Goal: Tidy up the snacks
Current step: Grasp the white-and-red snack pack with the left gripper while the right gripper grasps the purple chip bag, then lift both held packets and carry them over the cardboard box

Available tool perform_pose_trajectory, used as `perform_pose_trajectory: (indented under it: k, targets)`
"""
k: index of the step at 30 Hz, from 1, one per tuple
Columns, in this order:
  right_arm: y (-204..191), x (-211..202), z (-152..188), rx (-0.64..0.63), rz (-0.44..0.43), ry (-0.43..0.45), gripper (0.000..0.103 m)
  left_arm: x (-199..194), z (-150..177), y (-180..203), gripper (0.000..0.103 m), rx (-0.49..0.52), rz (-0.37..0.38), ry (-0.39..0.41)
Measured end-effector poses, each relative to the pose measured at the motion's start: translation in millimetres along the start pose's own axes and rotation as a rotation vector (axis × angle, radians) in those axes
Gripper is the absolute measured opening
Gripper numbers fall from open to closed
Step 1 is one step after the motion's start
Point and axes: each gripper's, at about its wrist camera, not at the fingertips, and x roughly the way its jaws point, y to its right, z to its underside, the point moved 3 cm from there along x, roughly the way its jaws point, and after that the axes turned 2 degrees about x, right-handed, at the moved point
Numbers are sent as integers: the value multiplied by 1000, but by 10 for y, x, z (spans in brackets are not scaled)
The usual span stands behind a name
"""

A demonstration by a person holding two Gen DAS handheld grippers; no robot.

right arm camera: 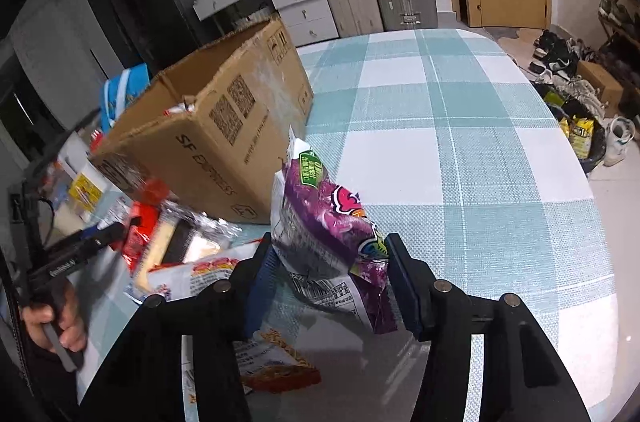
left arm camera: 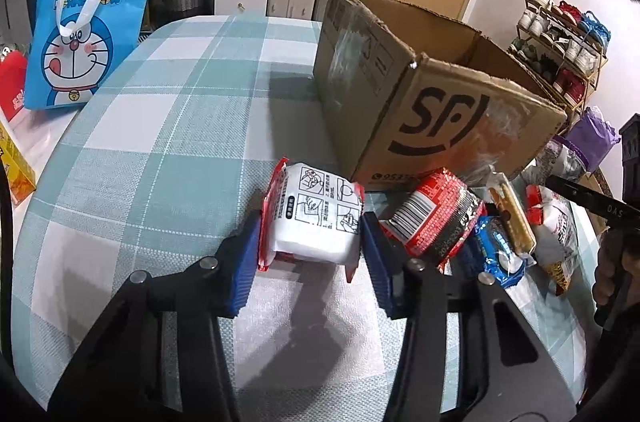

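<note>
One white pack [left arm camera: 312, 218] is clamped in the left tongs [left arm camera: 308, 254], one purple bag [right arm camera: 332, 242] in the right tongs [right arm camera: 328, 282]; one box [left arm camera: 420, 94] is set on the counter [left arm camera: 160, 150].

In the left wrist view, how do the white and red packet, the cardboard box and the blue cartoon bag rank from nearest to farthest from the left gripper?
1. White and red packet: between the pads of the left gripper.
2. Cardboard box: behind the packet, to the right.
3. Blue cartoon bag: far left, at the table's edge.
</note>
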Motion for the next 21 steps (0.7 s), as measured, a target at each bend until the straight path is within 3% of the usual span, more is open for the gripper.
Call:
perform_pose_trajectory:
  k: [21]
  targets:
    - [-34,-397,-116,26,-32,110,52,-305,-95,1,45,-12,2,77]
